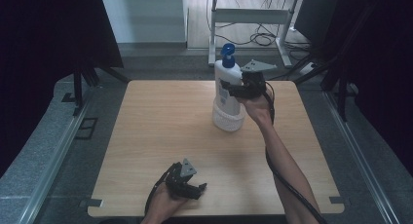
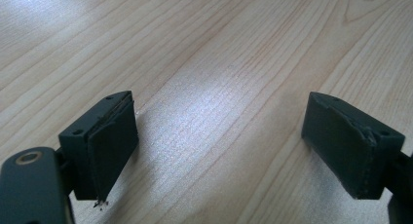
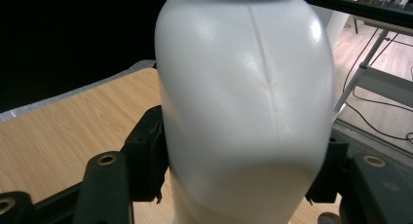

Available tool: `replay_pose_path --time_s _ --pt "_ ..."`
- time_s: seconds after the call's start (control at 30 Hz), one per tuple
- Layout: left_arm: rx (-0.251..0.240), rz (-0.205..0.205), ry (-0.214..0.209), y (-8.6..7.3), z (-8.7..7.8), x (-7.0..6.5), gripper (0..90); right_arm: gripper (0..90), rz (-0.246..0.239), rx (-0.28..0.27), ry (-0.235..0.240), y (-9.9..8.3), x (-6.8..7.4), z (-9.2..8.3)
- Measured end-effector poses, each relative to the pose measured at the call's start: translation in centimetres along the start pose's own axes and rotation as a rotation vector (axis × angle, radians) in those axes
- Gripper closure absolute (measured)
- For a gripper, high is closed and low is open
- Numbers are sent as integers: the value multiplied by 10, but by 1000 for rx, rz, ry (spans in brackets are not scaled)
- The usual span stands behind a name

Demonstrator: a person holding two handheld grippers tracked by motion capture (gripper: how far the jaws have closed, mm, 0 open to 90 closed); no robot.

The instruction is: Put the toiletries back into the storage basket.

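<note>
A dark-curtained room with cables on the floor behind frames a pale wooden bench (image 1: 160,136). Toward its far edge stands a white pump bottle (image 1: 228,85) with a blue pump, its base sitting in a white round holder (image 1: 228,120) — whether it is fully seated or partly lifted I cannot tell. The grasp looks done; the carrying or placing remains. The right tool (image 1: 234,90) reaches in from the side, forearm stretched forward, jaws clamped on the bottle's body. The left tool (image 1: 200,189) rests low near the front edge, jaws spread apart over bare wood — idle.
</note>
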State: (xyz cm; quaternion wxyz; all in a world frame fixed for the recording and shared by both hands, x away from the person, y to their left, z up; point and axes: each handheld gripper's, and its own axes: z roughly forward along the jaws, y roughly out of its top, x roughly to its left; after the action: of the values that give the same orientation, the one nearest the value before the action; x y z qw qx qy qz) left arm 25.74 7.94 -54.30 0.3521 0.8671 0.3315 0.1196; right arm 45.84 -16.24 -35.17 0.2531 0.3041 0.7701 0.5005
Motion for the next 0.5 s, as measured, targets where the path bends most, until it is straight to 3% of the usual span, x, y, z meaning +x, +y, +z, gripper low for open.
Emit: replay_pose_path --time_s 0.5 --pt "2 4 -1 0 0 0 126 377 9 40 -2 -26 0 14"
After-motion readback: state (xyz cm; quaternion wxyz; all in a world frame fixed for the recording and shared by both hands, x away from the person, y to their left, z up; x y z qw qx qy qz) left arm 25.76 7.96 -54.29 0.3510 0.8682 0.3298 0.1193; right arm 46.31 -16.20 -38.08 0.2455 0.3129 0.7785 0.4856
